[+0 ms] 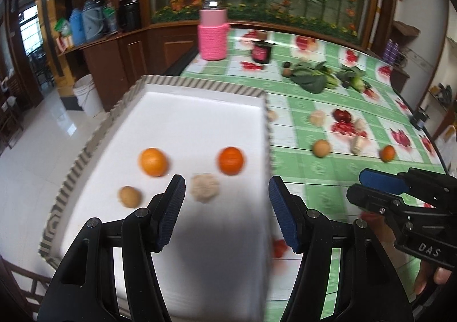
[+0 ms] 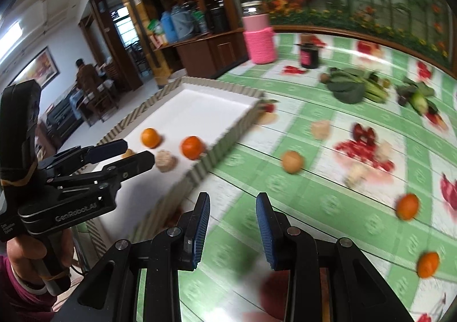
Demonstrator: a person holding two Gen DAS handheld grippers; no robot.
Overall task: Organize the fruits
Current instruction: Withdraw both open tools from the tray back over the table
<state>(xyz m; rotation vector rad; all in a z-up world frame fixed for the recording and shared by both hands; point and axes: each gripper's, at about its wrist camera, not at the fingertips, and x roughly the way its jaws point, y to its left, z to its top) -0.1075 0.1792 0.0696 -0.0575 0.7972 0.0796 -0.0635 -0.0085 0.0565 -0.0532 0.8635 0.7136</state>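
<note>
A white tray with a striped rim holds two oranges, a brown round fruit and a beige rough fruit. My left gripper is open and empty above the tray's near part. My right gripper is open and empty over the green tablecloth, right of the tray. On the cloth lie a brown fruit, two oranges, a beige fruit and another pale fruit.
A pink-sleeved bottle and a dark jar stand at the table's far side. Leafy vegetables lie beyond the fruits. The table edge runs just left of the tray, with floor and a white bucket below.
</note>
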